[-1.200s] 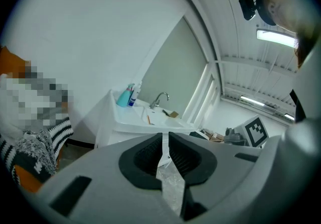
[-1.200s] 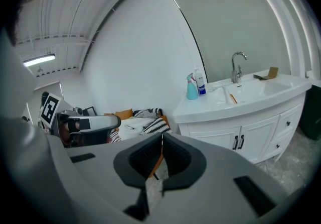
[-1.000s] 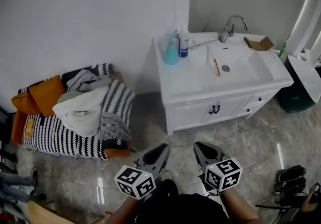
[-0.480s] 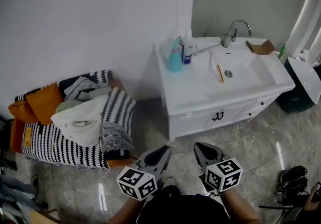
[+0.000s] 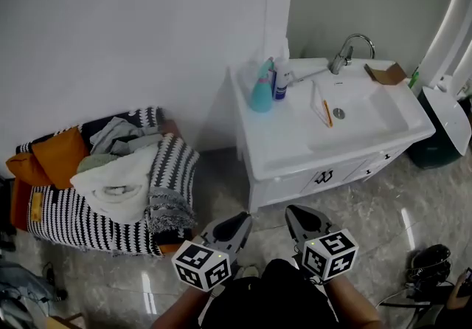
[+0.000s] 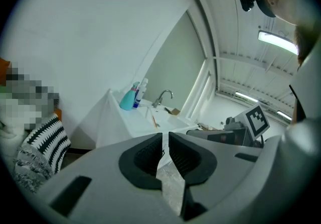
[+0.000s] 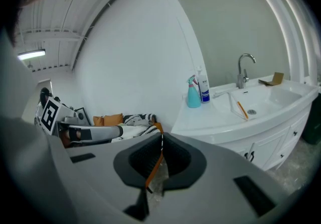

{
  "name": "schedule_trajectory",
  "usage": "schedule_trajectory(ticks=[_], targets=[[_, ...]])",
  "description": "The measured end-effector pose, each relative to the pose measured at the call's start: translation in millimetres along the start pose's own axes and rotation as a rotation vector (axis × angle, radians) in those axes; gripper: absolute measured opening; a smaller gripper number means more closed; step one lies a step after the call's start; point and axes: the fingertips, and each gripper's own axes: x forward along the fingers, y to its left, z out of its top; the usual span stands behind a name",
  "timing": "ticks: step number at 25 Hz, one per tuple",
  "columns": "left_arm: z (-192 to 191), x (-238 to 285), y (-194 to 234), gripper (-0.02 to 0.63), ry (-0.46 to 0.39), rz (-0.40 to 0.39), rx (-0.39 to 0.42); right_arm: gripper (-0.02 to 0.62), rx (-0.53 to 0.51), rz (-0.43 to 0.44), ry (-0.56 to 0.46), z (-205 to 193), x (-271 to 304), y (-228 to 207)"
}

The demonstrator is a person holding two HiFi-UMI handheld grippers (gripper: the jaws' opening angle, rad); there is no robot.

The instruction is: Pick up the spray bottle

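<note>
At the far left a pile of cushions and blankets (image 5: pixel 110 172) is seen on the floor, well apart from the work; it is best left alone. Low in the head view, the left gripper (image 5: pixel 236 223) is held with its fingers drawn together to a mere slit, and nothing is caught between them. The teal spray bottle (image 5: pixel 262 88) is stood upright at the back left corner of the white table (image 5: pixel 284 136), close to the wall. A white bottle (image 5: pixel 281 77) is set just beside it on the right, perhaps touching. The right gripper (image 5: pixel 301 218) is likewise closed and empty.

Both grippers are judged well short of the table, so the step in hand is taken to be the approach. It would be done well if one gripper were chosen and its fingers were spread wide before the bottle is reached. The bottle would best be taken at its narrow upper body from the front or left, so that the white bottle is not knocked. The faucet (image 5: pixel 346 51) and sink (image 5: pixel 369 110) at the right need not be neared.
</note>
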Motion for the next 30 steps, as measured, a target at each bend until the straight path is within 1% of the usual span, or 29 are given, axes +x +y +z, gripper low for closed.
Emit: schedule_trajectory(ticks=[5, 10, 15, 20, 25, 30], targets=[[6.2, 11.1, 7.0, 0.04, 0.008, -0.004, -0.003, 0.008, -0.008, 0.001, -0.003, 12.2, 13.6, -8.3], [14.0, 26.3, 21.8, 0.04, 0.008, 0.022, -0.002, 0.008, -0.009, 0.027, -0.012, 23.9, 35.7, -22.4], [33.0, 48.7, 36.7, 0.04, -0.012, 0.052, -0.008, 0.008, -0.023, 0.06, -0.015, 43.9, 56.3, -37.8], [53.1, 81.6, 44.7, 0.04, -0.022, 0.052, 0.004, 0.008, -0.042, 0.073, -0.028, 68.7, 74.9, -61.4], [64.3, 104.6, 47.6, 0.04, -0.014, 0.047, 0.019, 0.008, -0.033, 0.085, -0.033, 82.6, 86.5, -78.1], [79.3, 119.8, 57.2, 0.04, -0.024, 0.073, 0.03, 0.008, -0.04, 0.097, -0.037, 96.4, 102.2, -92.3]])
